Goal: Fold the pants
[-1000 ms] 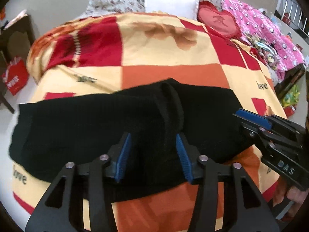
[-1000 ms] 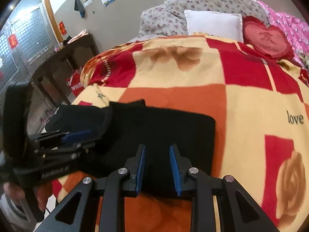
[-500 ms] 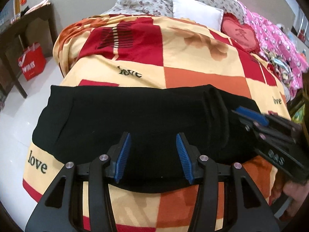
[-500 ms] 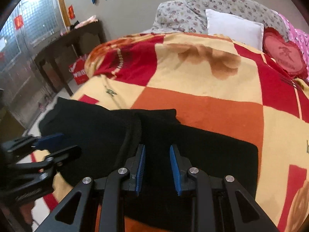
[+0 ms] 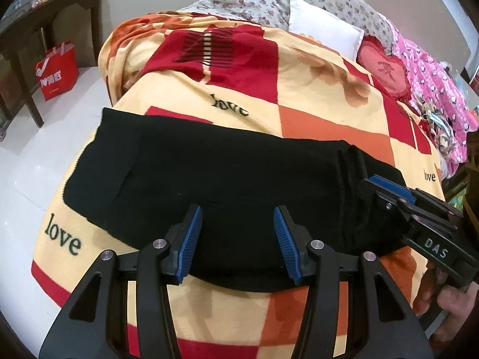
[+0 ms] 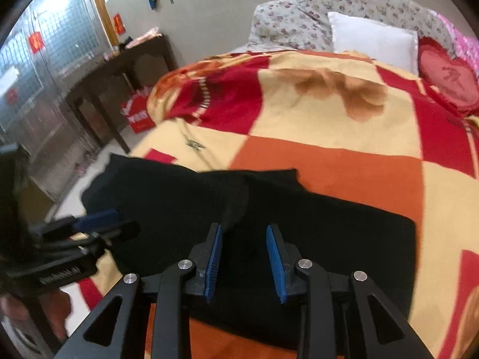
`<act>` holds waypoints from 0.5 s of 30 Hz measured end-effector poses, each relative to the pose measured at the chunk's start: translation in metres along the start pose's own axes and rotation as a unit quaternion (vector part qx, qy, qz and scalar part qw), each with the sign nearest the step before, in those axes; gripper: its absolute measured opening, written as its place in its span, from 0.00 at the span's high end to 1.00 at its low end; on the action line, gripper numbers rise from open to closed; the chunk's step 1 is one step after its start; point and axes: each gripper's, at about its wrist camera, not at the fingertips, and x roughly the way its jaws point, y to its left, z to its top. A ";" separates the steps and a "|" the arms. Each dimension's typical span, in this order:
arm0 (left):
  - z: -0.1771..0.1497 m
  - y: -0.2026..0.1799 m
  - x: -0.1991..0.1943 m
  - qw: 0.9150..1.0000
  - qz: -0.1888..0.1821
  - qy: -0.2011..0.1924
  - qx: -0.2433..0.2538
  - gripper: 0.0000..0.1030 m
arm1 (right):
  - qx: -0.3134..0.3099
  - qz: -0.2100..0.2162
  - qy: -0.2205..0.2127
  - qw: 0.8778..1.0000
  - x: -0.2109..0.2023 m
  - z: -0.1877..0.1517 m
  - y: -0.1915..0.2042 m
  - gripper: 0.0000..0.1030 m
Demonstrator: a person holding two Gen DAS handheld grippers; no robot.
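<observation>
Pants now lie flatter; right gripper is opening, left gripper released, both empty.

Pants: lay flat across the near end of the blanket, along its front edge, one end reaching the blanket's left edge. Pillow and heart cushion: at the far end, cushion right of pillow. Table: on the floor, left of the bed; bag under it.
</observation>
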 end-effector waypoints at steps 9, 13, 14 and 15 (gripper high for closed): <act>-0.010 0.042 -0.029 0.998 -0.016 -0.013 -0.051 0.41 | -0.024 0.050 -0.005 0.998 0.022 0.023 0.026 0.57; -0.021 0.071 -0.041 0.993 -0.009 -0.031 -0.114 0.36 | -0.046 0.084 0.010 0.995 0.044 0.041 0.047 0.54; -0.024 0.079 -0.041 0.991 -0.005 -0.034 -0.133 0.32 | -0.059 0.086 0.013 0.994 0.051 0.046 0.054 0.54; -0.026 0.083 -0.041 0.989 -0.004 -0.034 -0.145 0.29 | -0.074 0.085 0.016 0.993 0.057 0.051 0.063 0.52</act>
